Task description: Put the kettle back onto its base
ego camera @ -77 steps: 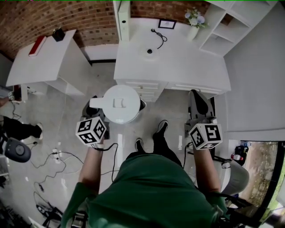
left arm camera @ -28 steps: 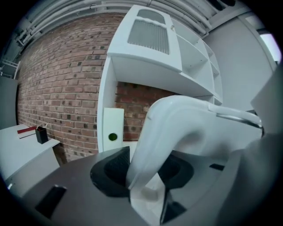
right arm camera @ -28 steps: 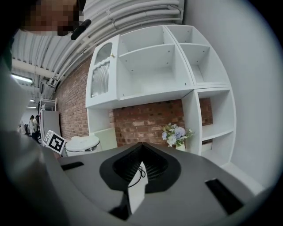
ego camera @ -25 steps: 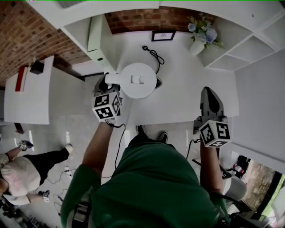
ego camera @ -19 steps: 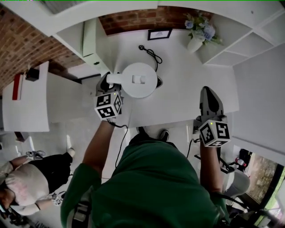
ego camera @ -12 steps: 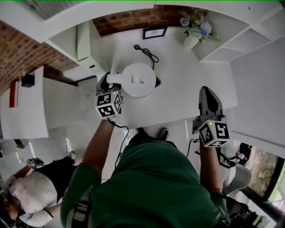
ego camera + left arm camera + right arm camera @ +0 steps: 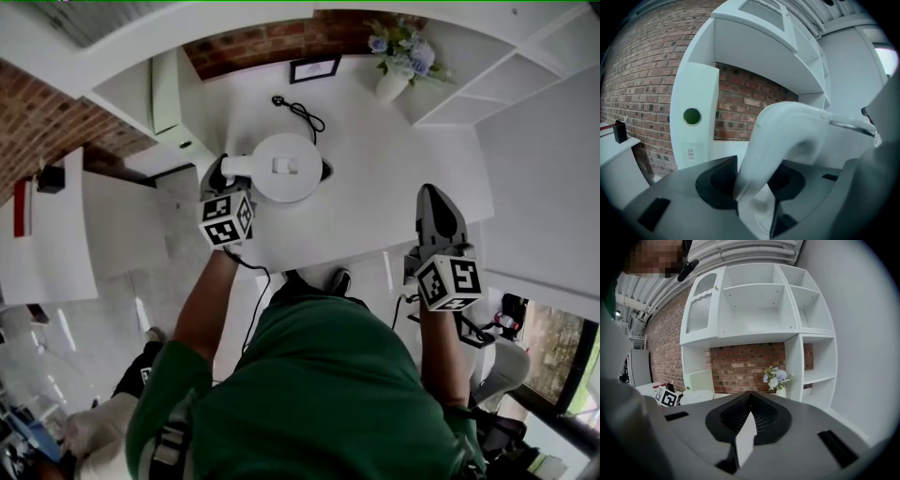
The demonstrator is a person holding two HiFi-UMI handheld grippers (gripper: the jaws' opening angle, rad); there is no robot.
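Observation:
The white kettle [image 7: 286, 167] is seen from above over the white desk [image 7: 375, 178], its round lid up. My left gripper [image 7: 223, 172] is shut on the kettle's curved handle [image 7: 787, 136], which runs between the jaws in the left gripper view. A dark sliver of the base [image 7: 324, 171] shows at the kettle's right edge; the rest is hidden beneath it. Its black cord [image 7: 298, 111] trails toward the back. I cannot tell whether kettle and base touch. My right gripper [image 7: 439, 202] is shut and empty above the desk's front right.
A vase of flowers [image 7: 394, 70] and a small framed picture [image 7: 314, 67] stand at the back of the desk. White shelves [image 7: 754, 305] rise behind against a brick wall. A lower white table [image 7: 47, 234] is at the left. Another person [image 7: 103, 422] is at the lower left.
My left gripper has sunk a little toward the desk with the kettle in it. The right gripper has kept still. The person at the lower left has moved further down the picture.

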